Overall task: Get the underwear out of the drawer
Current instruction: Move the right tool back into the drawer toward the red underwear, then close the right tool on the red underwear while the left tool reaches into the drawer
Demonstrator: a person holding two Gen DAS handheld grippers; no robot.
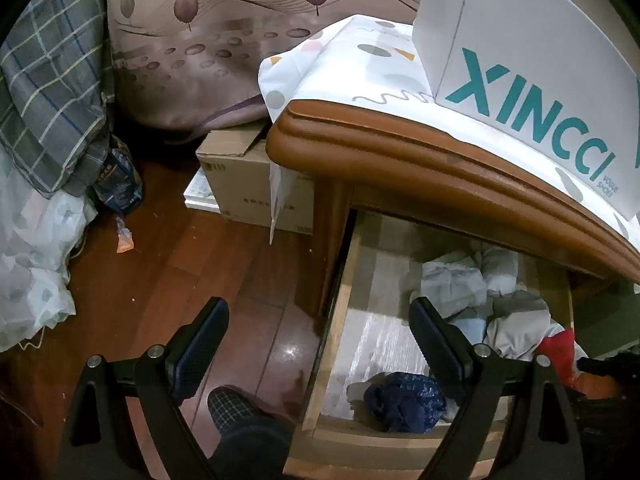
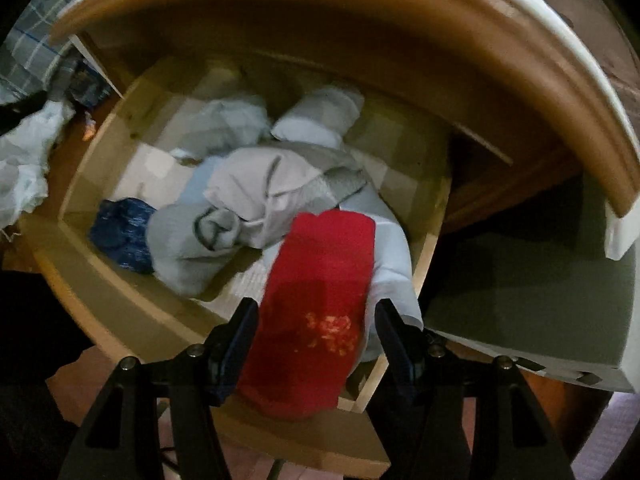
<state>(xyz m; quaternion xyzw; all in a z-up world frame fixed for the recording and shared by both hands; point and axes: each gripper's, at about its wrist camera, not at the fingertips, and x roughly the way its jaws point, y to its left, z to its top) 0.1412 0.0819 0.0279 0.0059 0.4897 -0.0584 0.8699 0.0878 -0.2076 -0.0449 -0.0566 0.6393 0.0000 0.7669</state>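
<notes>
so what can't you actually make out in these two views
- Right wrist: whether the right gripper has closed on the red garment; the fabric fills the gap and hides any contact.
- Right wrist: the back of the drawer is shadowed under the wooden top.
- Left wrist: the red garment is mostly behind a gripper finger.
- Both: the grey and white pieces are bunched, type unclear.

Red underwear [image 2: 316,312] seemingly between open jaws
</notes>
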